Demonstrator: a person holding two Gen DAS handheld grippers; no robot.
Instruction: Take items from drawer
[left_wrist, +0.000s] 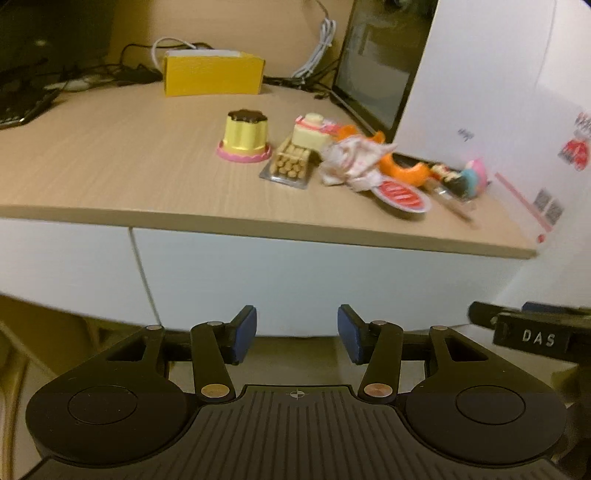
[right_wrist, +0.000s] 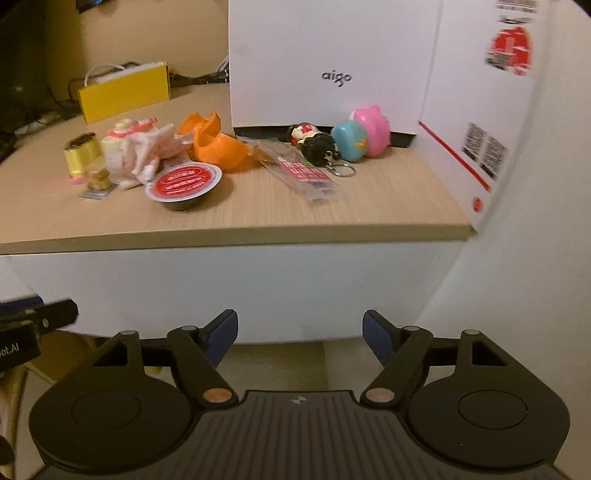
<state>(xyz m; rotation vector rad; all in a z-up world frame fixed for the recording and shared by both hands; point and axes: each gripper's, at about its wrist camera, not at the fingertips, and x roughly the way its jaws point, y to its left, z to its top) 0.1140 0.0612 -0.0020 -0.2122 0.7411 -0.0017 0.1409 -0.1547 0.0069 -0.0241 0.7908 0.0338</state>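
Both my tongs hang below the light wood desk (left_wrist: 110, 155) edge, facing the white drawer front (left_wrist: 295, 280), which looks shut, so no reach-in now.

Left tongs (left_wrist: 296, 334): wide apart, nothing between the blue pads. Right tongs (right_wrist: 299, 338): also wide, empty.

Task items sit in 1 row on the desk, I'd say placed there to stay clear of the edge. Left to right: yellow cardboard box (left_wrist: 212, 75) at the back, gold toy pudding on pink base (left_wrist: 244, 136), clear tray of brown sticks (left_wrist: 290, 166), cream cake-slice toy (left_wrist: 310, 134), crumpled pink-white wrapper (left_wrist: 351, 162), orange plastic capsule halves (right_wrist: 214, 142), foil-lidded red cup (right_wrist: 184, 182) tipped on its side, clear packet with red label (right_wrist: 304, 173), black-and-red figure keychain (right_wrist: 317, 146), teal and pink round toys (right_wrist: 360, 136) against the white aigo carton (right_wrist: 332, 62).

Judgement: emptying looks mostly done; can't see inside the drawer to confirm.
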